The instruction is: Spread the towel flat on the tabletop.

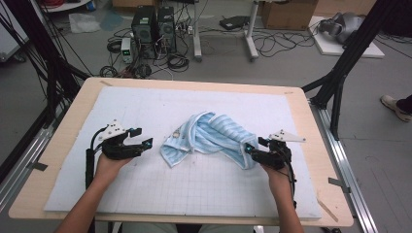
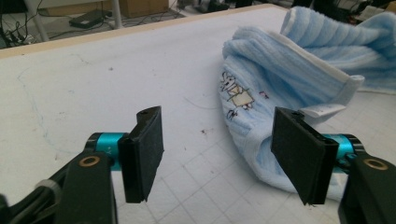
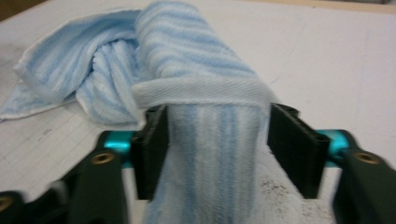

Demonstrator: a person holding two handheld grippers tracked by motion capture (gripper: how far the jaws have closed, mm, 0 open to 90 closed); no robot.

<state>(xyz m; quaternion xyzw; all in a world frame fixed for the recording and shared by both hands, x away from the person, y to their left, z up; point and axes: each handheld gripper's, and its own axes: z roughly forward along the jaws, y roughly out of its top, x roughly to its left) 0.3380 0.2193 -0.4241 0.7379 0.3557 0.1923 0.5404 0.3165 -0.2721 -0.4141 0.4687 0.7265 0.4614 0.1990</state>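
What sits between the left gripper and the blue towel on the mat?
Nothing visible does. Only bare white mat lies between the left gripper, its jaws open, and the crumpled towel just ahead of it.

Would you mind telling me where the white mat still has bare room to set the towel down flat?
The far strip of the white mat, between the towel and the table's back edge, is bare. So is the near strip between the forearms. It is crowded mid-mat: the towel lies bunched there, with the left gripper just beside it and the right gripper at its end.
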